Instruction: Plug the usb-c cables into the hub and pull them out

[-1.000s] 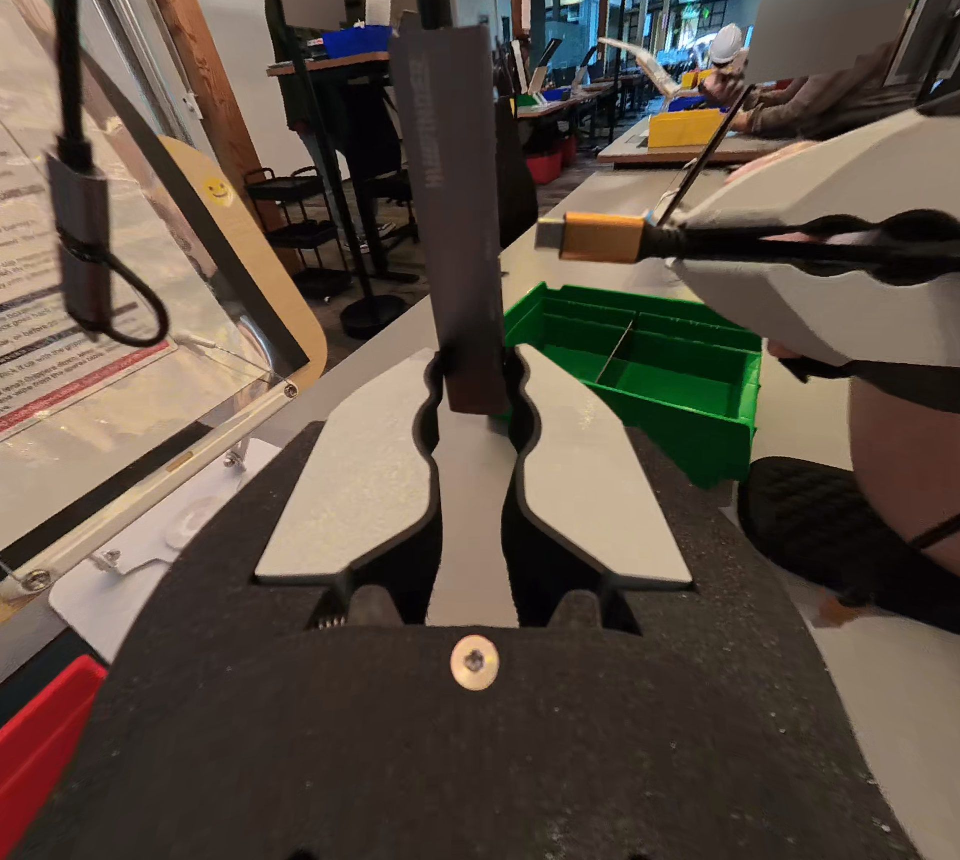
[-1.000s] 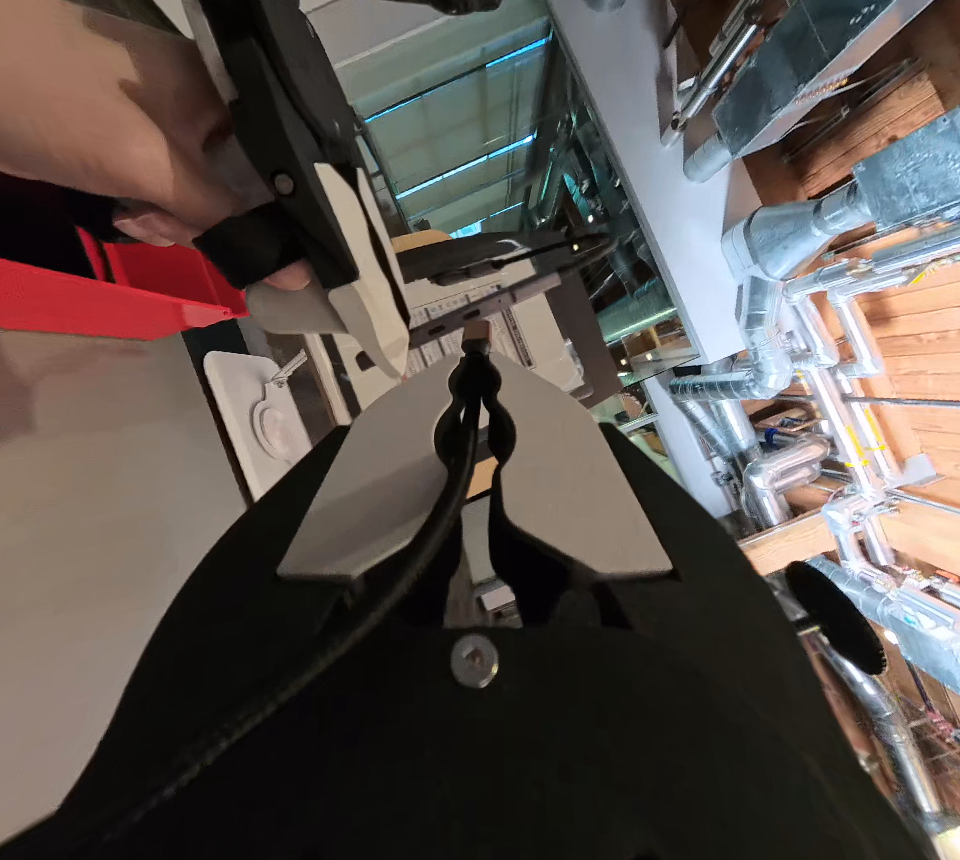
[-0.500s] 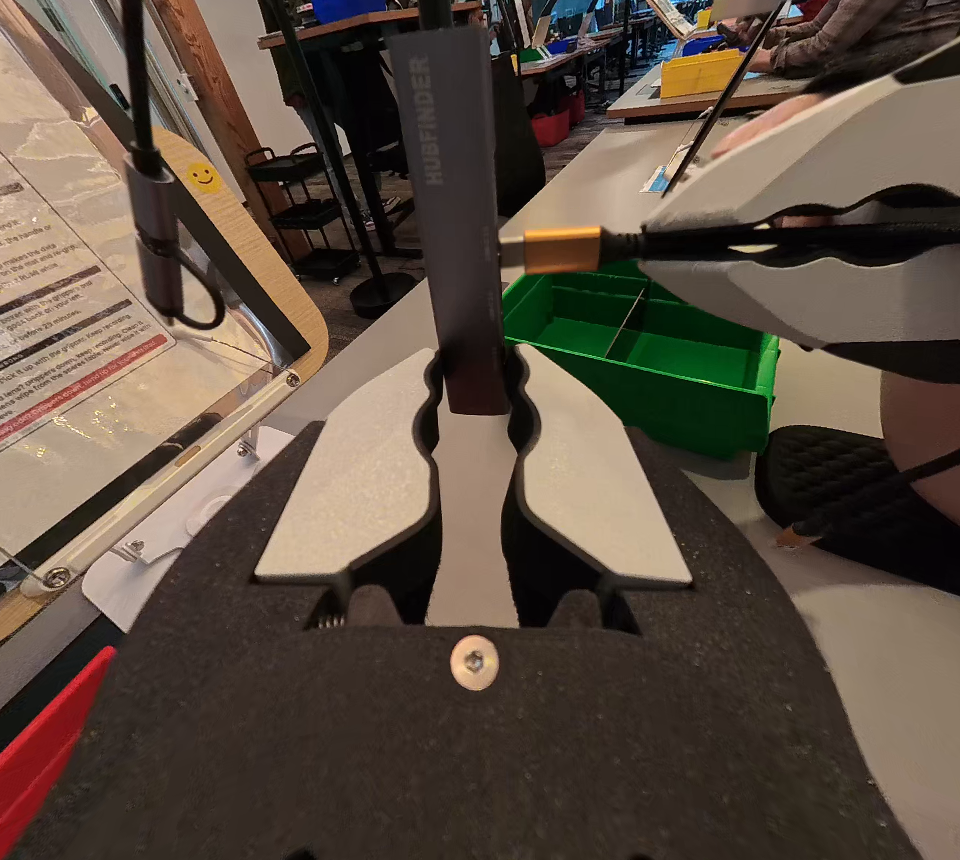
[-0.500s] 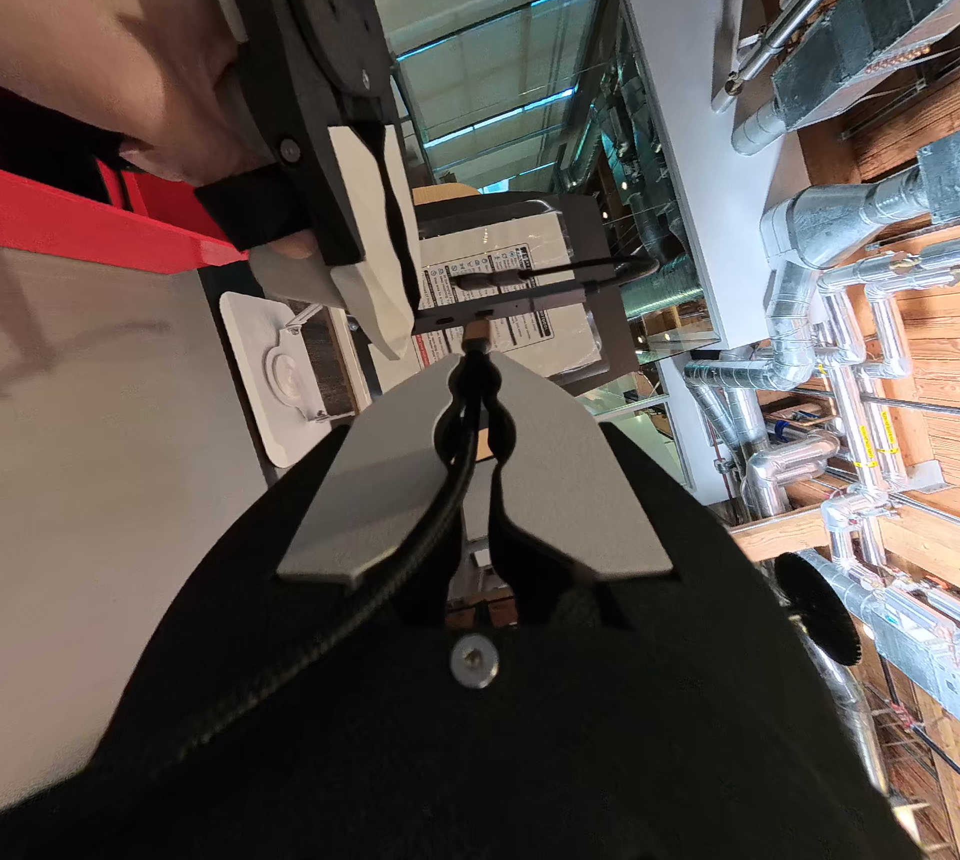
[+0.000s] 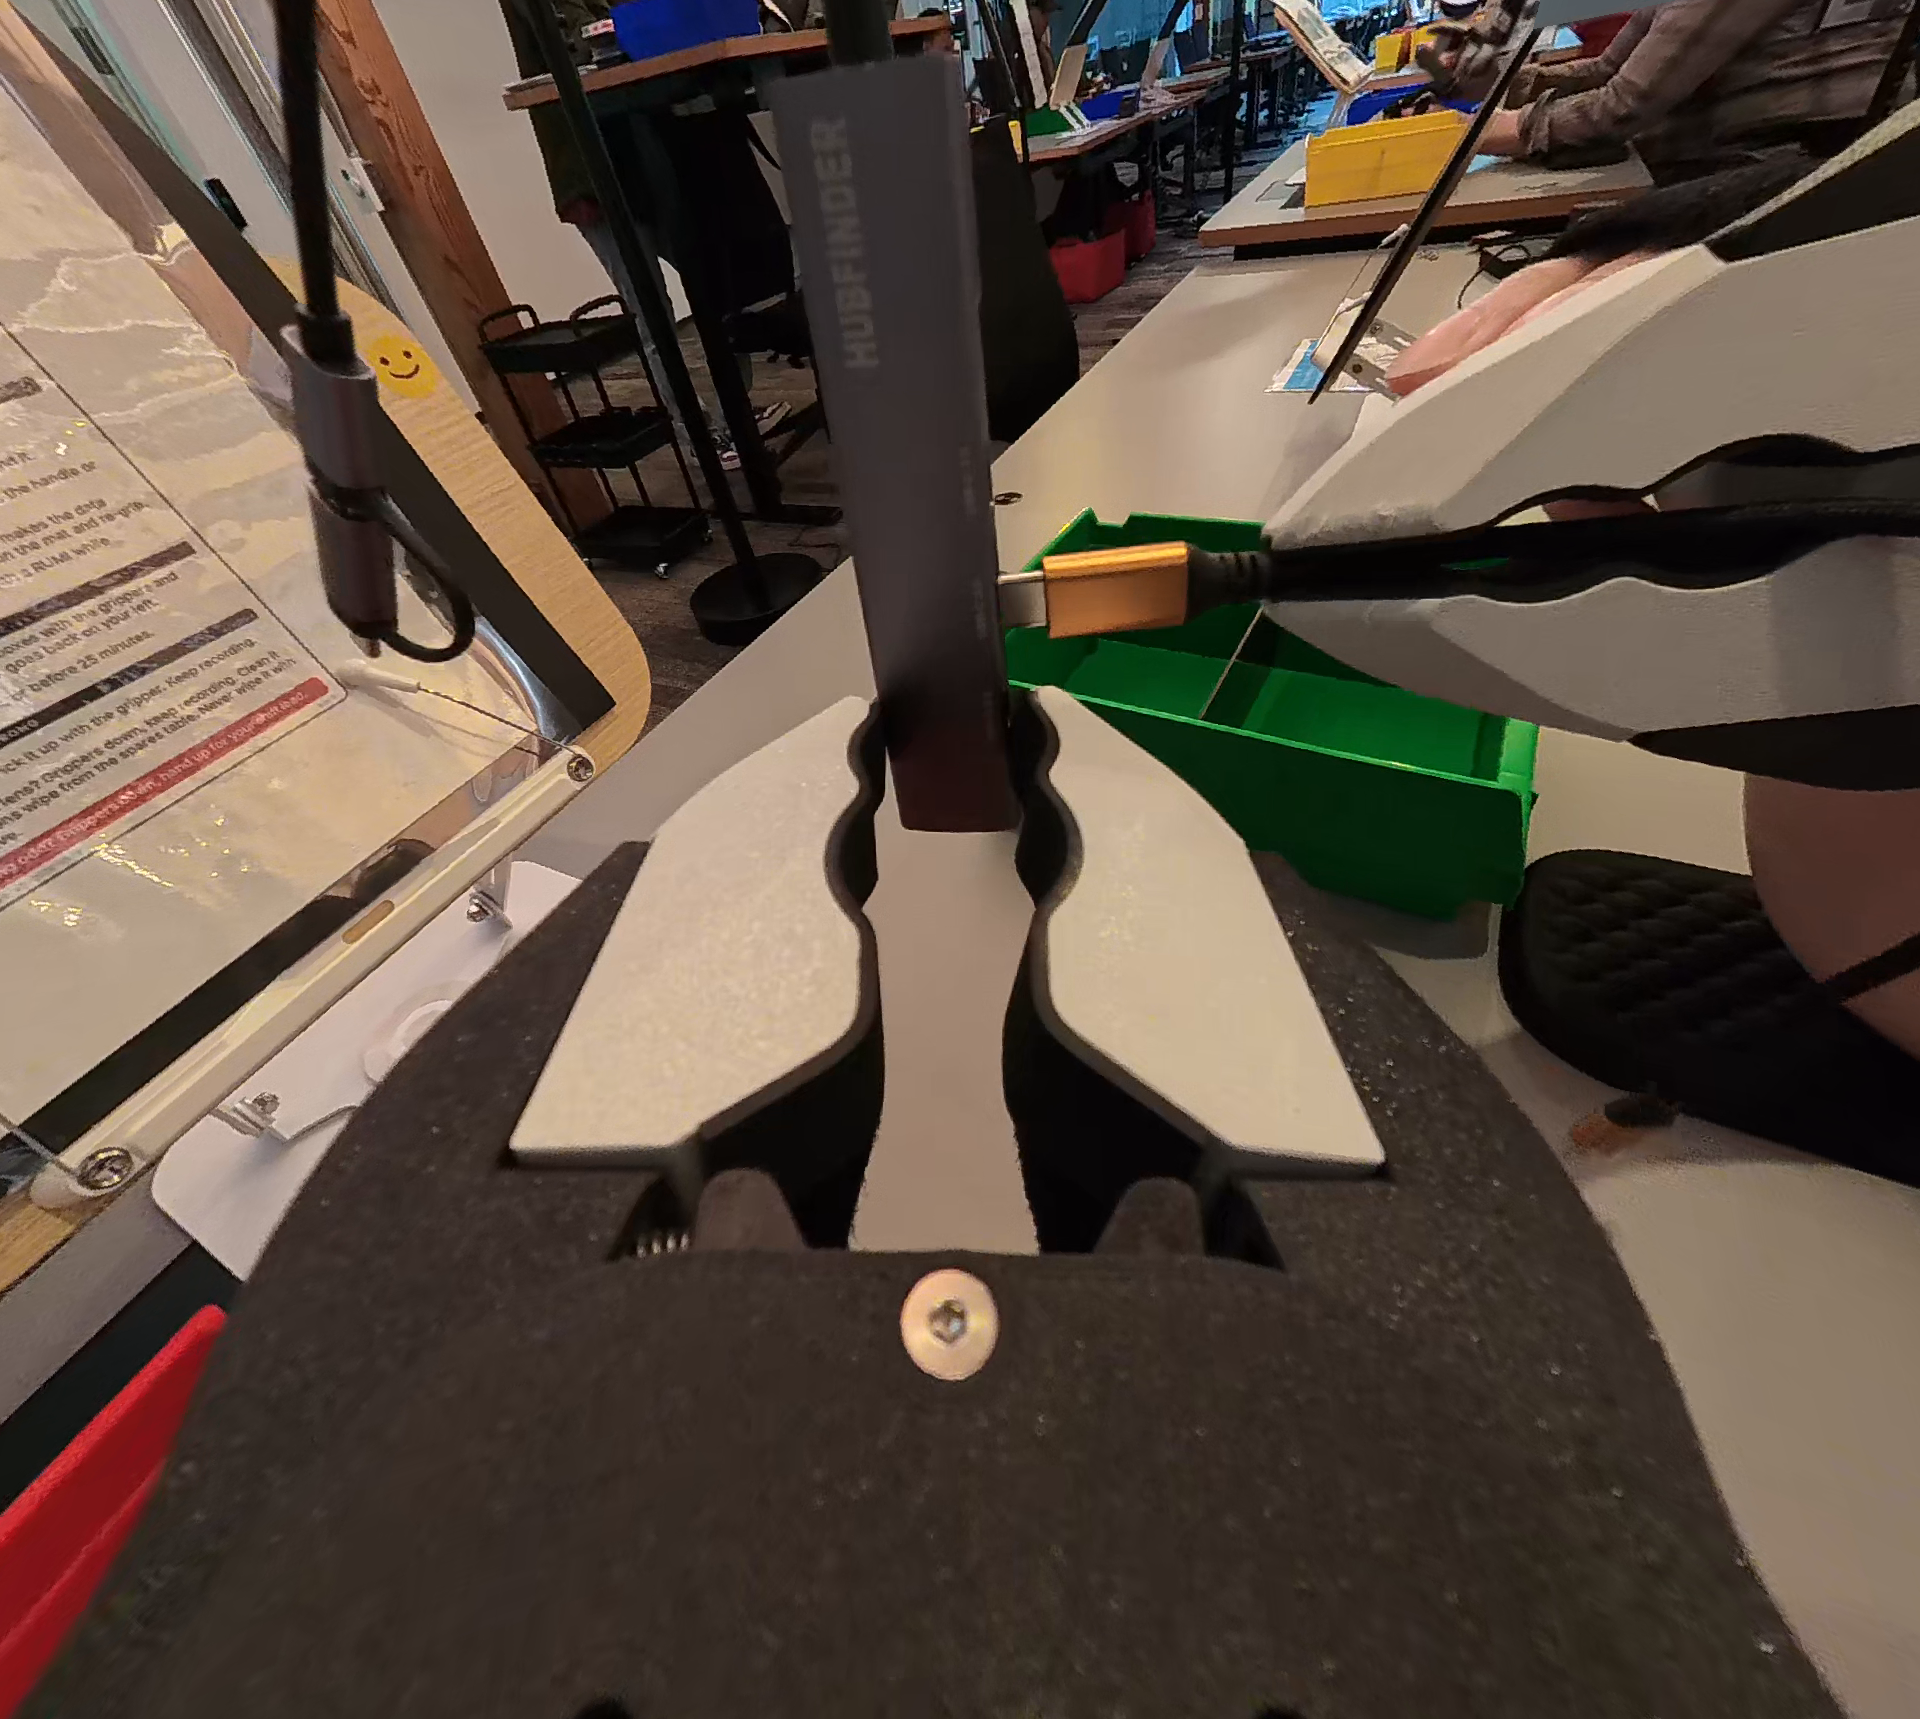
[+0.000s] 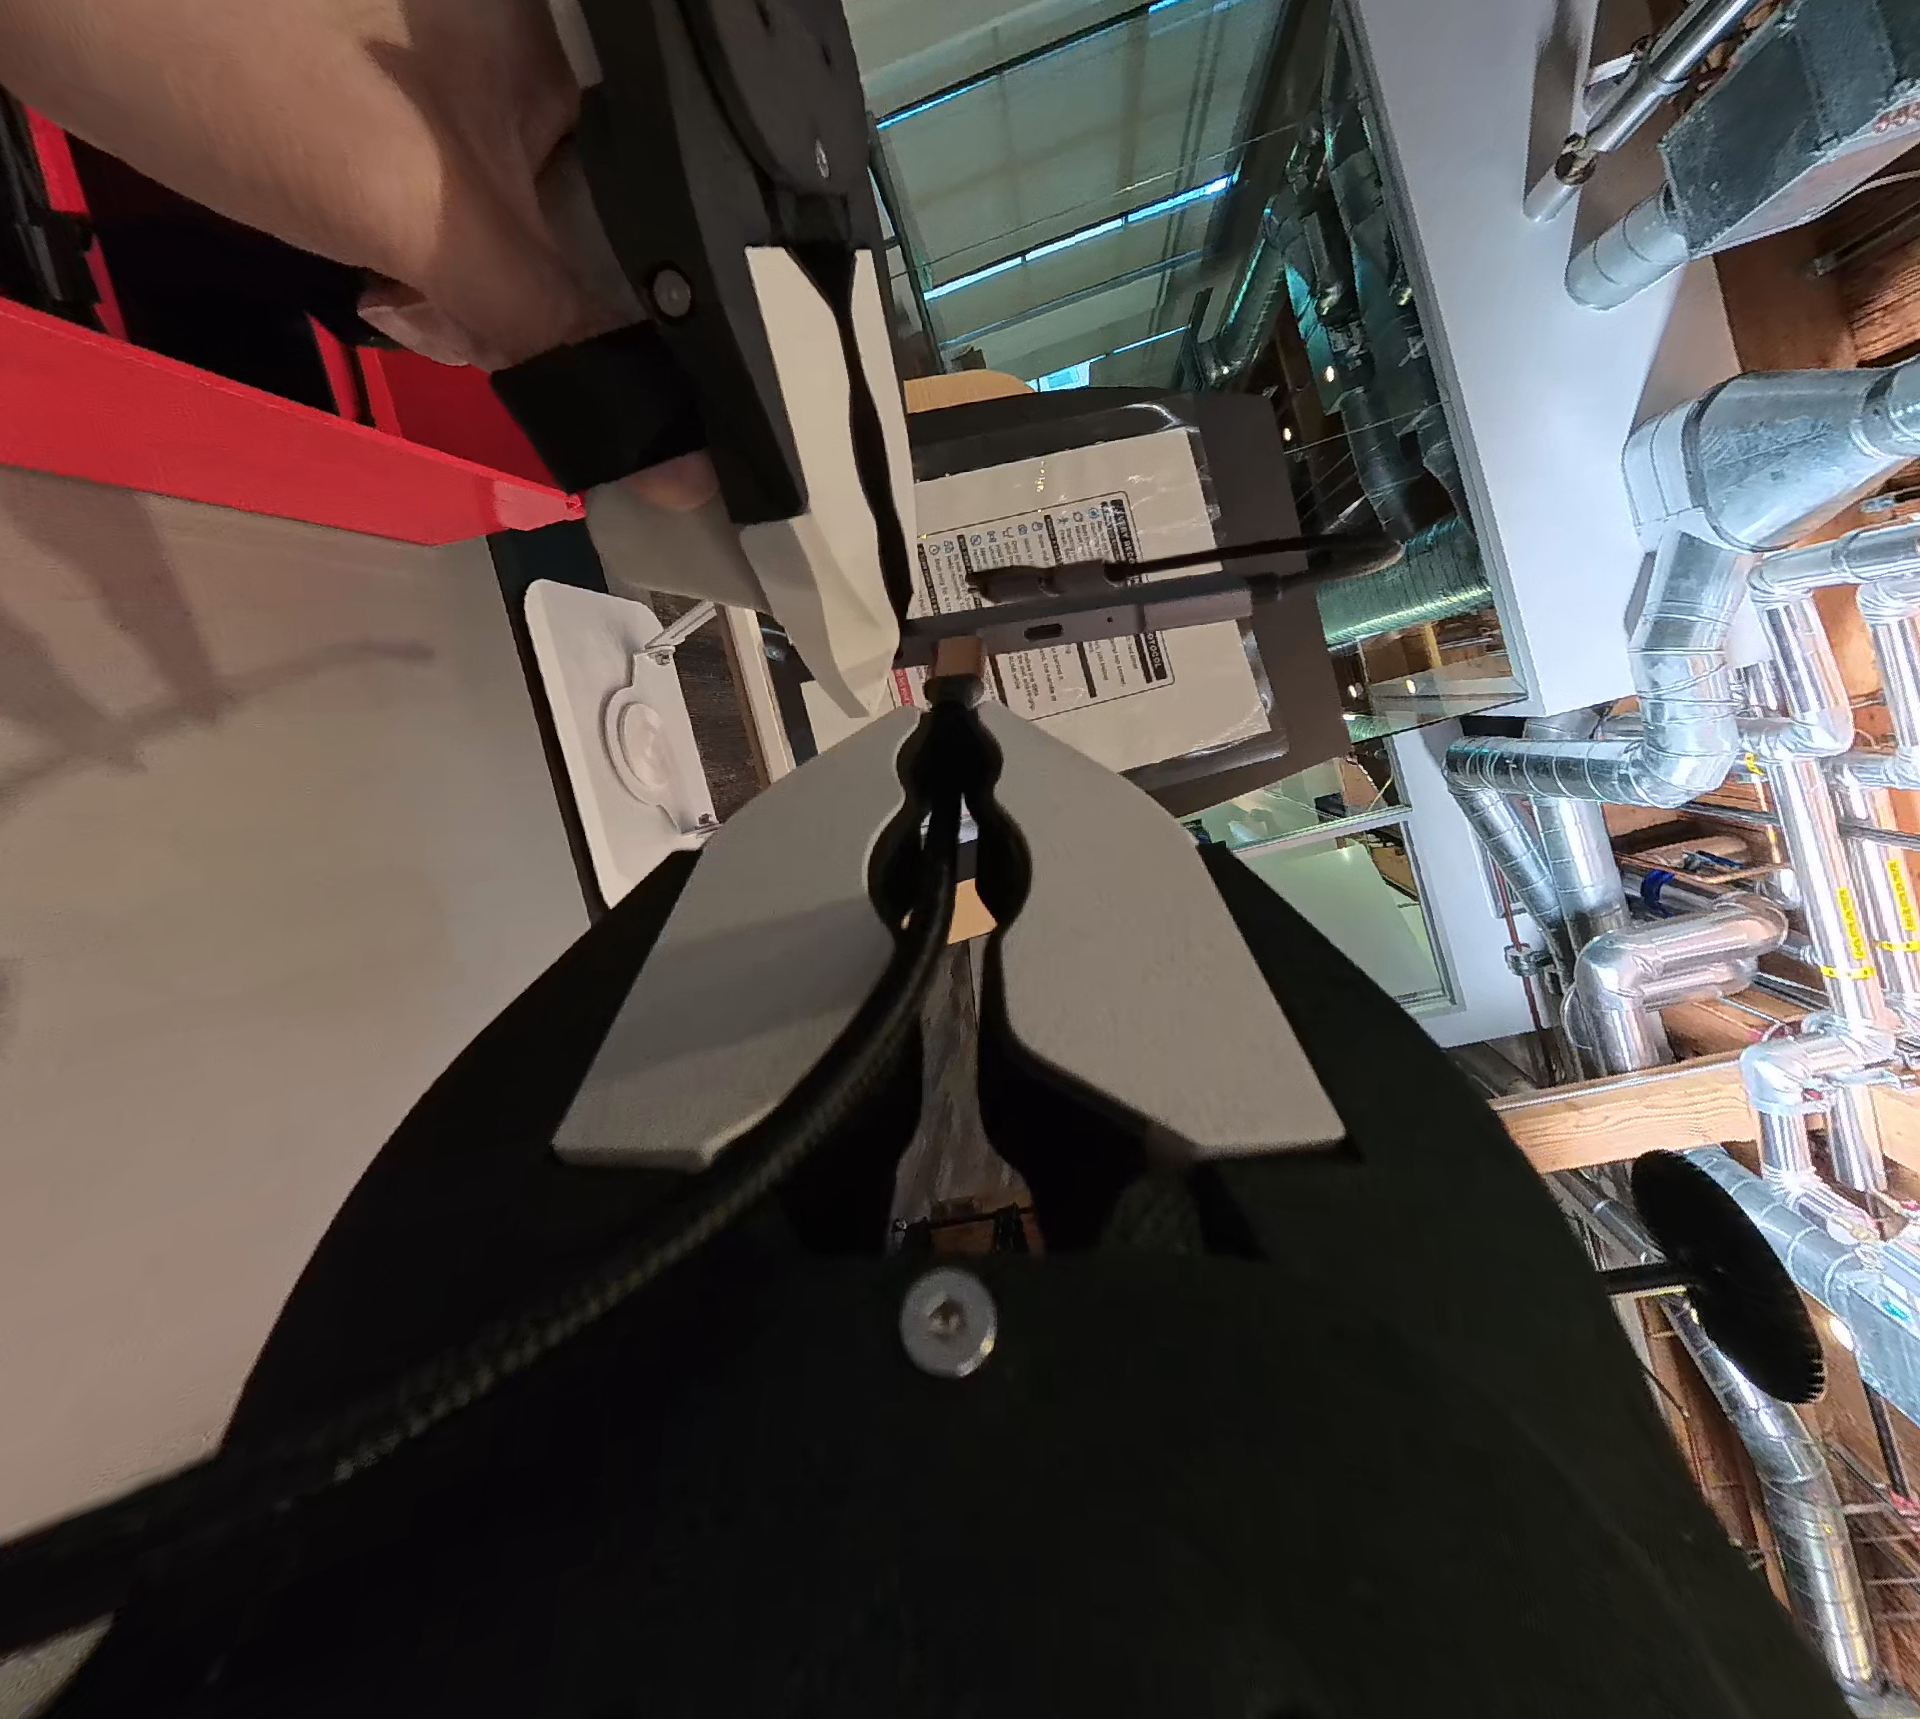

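Observation:
My left gripper (image 5: 951,739) is shut on the lower end of a dark grey hub (image 5: 894,381) and holds it upright above the table. The hub's own black cable leaves its top; its plug end (image 5: 348,506) dangles at the left. My right gripper (image 6: 940,734) is shut on a black braided USB-C cable (image 6: 821,1077) just behind its orange plug (image 5: 1112,589). The plug's metal tip touches the hub's right edge, at a port. In the right wrist view the hub (image 6: 1081,630) lies sideways with the orange plug (image 6: 956,659) against it, beside the left gripper's fingers (image 6: 821,526).
A green compartment bin (image 5: 1299,734) sits on the table behind the hub. A framed instruction sheet (image 5: 156,630) leans at the left. A red bin (image 6: 239,433) is at the near left. A black mesh pad (image 5: 1642,973) lies at the right. People work at far tables. Some 6 centimeters of space lies between my two pairs of fingers.
The orange plug moved left, closing the gap to the hub; its tip now meets the hub's right edge. The hub stayed gripped and upright.

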The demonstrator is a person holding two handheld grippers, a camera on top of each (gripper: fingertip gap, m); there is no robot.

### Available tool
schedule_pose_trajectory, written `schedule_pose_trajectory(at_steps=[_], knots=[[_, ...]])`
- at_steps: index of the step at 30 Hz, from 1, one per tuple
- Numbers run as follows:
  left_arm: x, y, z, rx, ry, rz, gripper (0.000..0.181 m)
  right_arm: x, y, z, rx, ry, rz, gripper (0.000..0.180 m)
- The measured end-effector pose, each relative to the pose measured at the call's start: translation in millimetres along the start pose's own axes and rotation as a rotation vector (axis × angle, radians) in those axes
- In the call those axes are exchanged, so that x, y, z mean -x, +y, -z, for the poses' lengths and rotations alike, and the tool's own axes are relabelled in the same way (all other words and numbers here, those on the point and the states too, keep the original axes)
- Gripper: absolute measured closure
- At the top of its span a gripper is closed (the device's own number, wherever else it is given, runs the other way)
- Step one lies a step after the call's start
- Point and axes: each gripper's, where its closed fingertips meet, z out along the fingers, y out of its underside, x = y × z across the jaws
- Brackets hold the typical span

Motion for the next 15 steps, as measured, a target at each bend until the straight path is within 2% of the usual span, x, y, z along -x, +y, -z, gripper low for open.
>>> schedule_pose_trajectory(at_steps=[7,12,15], knots=[[-0.5,-2.6,2.2,-0.012,-0.002,-0.018,0.158,-3.5,1.1,0.7,-0.005,-0.004,-0.067,0.175],[-5.9,-6.2,2.4,-0.045,0.060,0.047,0.158,-6.0,1.0,2.3,-0.015,-0.010,-0.115,0.175],[-5.8,-4.3,1.0,-0.029,0.035,0.004,0.158,-5.5,1.2,1.5,-0.008,-0.007,-0.109,0.175]])
